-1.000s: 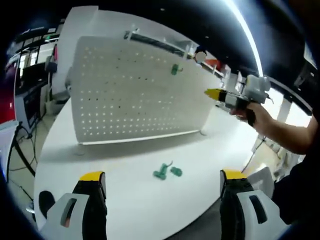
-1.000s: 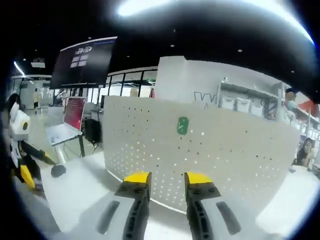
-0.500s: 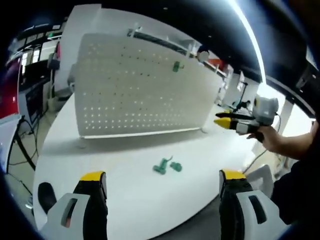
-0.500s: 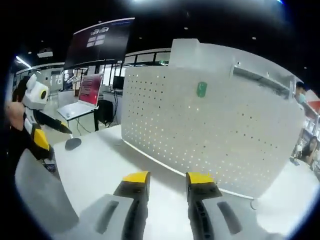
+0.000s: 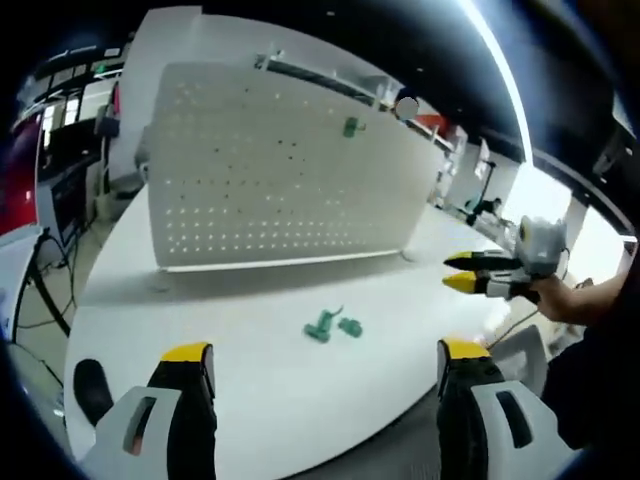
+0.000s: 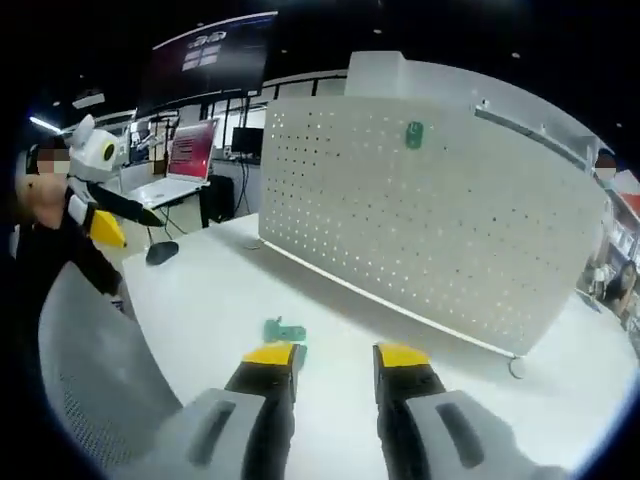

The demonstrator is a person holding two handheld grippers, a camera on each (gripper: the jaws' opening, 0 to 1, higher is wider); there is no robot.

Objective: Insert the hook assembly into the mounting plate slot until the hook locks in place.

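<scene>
The white surface (image 5: 250,350) carried everything, and the perforated mounting plate (image 5: 270,170) stood upright at its far side, face toward you so the slots were reachable head-on. One green hook (image 5: 350,127) was already seated high on the plate, also seen in the right gripper view (image 6: 414,133). The loose green hook pieces (image 5: 333,326) lay flat on the surface in front of the plate, well apart from it, between your two grippers; in the right gripper view they sat just ahead of the jaws (image 6: 284,330). You held the left gripper (image 5: 320,362) low with its jaws spread wide, empty, framing plate and pieces. You held the right gripper (image 6: 335,356) with jaws narrowly parted, nothing between them, pointed at the pieces, probably lining up a pick. A laptop (image 6: 185,165) sat behind, off the work area.
</scene>
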